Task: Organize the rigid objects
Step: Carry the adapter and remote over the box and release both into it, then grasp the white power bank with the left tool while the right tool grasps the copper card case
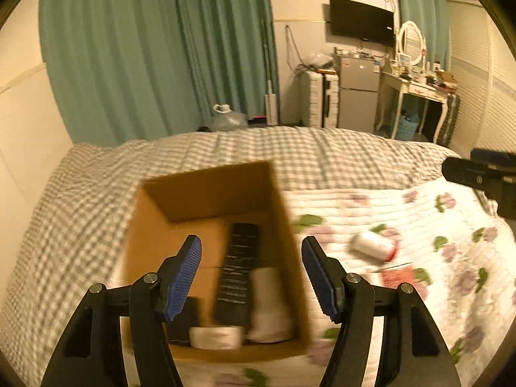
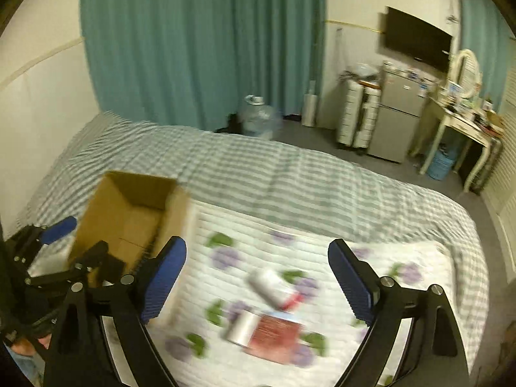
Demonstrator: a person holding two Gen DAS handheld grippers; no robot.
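No text can be read anywhere — every label is blurred.

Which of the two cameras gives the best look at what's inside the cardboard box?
The left wrist view: it looks down into the cardboard box, showing a long black item and white items on its floor. The right wrist view shows the box from the side, its contents mostly hidden.
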